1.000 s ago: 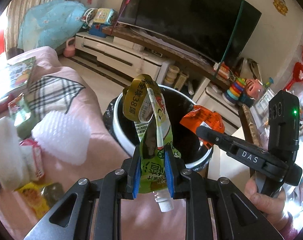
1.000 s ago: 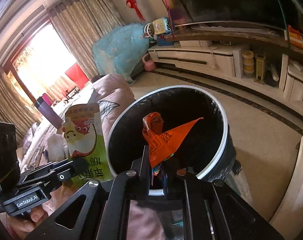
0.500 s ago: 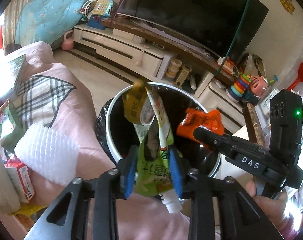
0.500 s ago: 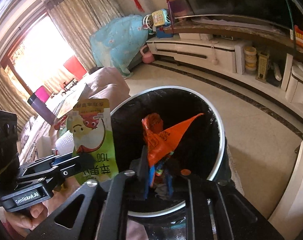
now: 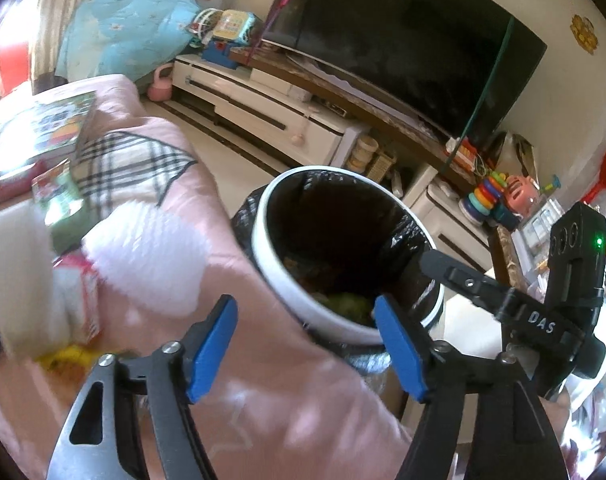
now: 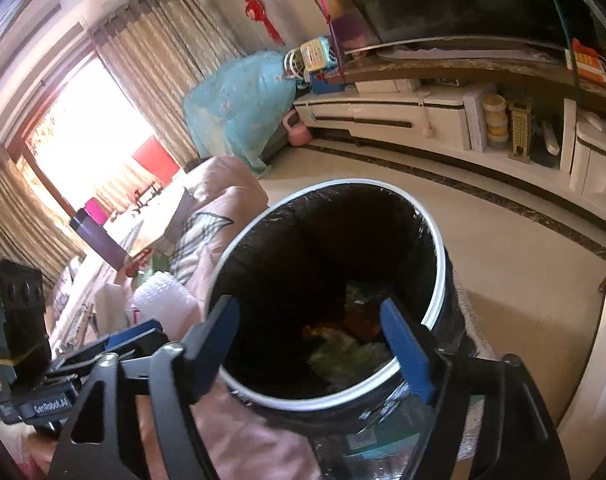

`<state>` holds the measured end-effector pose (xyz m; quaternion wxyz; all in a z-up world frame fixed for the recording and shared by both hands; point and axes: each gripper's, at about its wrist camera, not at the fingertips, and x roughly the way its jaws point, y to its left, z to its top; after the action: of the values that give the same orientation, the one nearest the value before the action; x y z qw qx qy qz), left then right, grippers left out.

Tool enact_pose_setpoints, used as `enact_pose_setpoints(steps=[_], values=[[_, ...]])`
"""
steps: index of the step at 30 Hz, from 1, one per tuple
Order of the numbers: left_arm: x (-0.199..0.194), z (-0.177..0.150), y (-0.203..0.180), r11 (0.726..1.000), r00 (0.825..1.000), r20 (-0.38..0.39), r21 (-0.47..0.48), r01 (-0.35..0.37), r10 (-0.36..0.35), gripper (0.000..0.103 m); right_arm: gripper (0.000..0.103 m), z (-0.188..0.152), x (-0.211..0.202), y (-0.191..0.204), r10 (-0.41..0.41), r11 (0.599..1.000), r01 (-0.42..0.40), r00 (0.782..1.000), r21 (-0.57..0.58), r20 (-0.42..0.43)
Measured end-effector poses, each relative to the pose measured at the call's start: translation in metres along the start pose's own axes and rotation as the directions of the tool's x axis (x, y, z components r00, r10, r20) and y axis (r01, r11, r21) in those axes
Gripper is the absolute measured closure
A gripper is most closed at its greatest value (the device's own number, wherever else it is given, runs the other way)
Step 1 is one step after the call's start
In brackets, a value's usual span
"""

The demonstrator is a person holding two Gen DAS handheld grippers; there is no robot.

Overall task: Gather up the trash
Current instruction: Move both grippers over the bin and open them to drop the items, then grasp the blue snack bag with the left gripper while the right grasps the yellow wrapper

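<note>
A round trash bin [image 5: 263, 248] with a white rim and black liner stands beside the pink-covered surface; it also shows in the right wrist view [image 6: 437, 264]. The green pouch [image 5: 349, 302] and an orange wrapper [image 6: 361, 322] lie inside it with other trash. My left gripper [image 5: 305, 346] is open and empty, just short of the bin's near rim. My right gripper [image 6: 309, 346] is open and empty over the bin's near rim. The right gripper also shows at the right of the left wrist view [image 5: 443, 264].
On the pink cloth [image 5: 175, 184] to the left lie white bubble wrap [image 5: 143, 256], a white block [image 5: 11, 276], a small carton [image 5: 81, 300], green packets [image 5: 59, 204] and a yellow wrapper [image 5: 69, 360]. A TV cabinet [image 5: 263, 108] and toys stand beyond the floor.
Both grippers opened. The green pouch fell from the left gripper and the orange wrapper from the right gripper into the bin.
</note>
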<state>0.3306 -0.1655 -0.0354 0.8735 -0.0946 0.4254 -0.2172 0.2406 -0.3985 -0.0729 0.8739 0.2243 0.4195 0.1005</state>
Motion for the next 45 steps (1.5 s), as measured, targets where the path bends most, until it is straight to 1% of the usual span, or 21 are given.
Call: enact_pose_setpoints(steps=[3,7,11,16,22,32,37,45], values=[[-0.017,-0.015,0.006,1.0,1.0,0.011,-0.009,-0.01,0.01,0.031,0.016,-0.009,-0.006,0.007,0.01,1.0,-0.01,1.0,0.011,0.025],[-0.042,-0.034,0.015,0.999,0.999,0.029,-0.011,-0.033,0.034,0.031,0.016,-0.021,-0.013,0.019,0.019,1.0,-0.02,0.999,0.012,0.047],[-0.066,-0.052,0.029,0.998,0.998,0.04,-0.036,-0.051,0.052,0.031,0.015,-0.036,-0.018,0.034,0.037,0.999,-0.038,0.998,0.011,0.059],[-0.097,-0.075,0.051,0.993,0.994,0.056,-0.085,-0.085,0.09,0.031,0.015,-0.053,-0.015,0.056,0.056,0.998,-0.055,0.998,-0.012,0.042],[-0.125,-0.099,0.071,0.982,0.99,0.066,-0.148,-0.116,0.127,0.031,0.014,-0.071,0.001,0.083,0.08,0.995,-0.08,0.997,-0.054,-0.003],[-0.147,-0.112,0.091,0.962,0.982,0.065,-0.225,-0.156,0.175,0.031,0.014,-0.092,0.021,0.123,0.122,0.985,-0.129,0.991,-0.114,-0.06],[-0.155,-0.11,0.107,0.947,0.977,0.067,-0.269,-0.177,0.202,0.031,0.014,-0.098,0.028,0.139,0.137,0.979,-0.147,0.987,-0.139,-0.079],[-0.159,-0.101,0.136,0.928,0.969,0.066,-0.31,-0.207,0.238,0.031,0.014,-0.099,0.047,0.16,0.156,0.972,-0.173,0.981,-0.161,-0.113]])
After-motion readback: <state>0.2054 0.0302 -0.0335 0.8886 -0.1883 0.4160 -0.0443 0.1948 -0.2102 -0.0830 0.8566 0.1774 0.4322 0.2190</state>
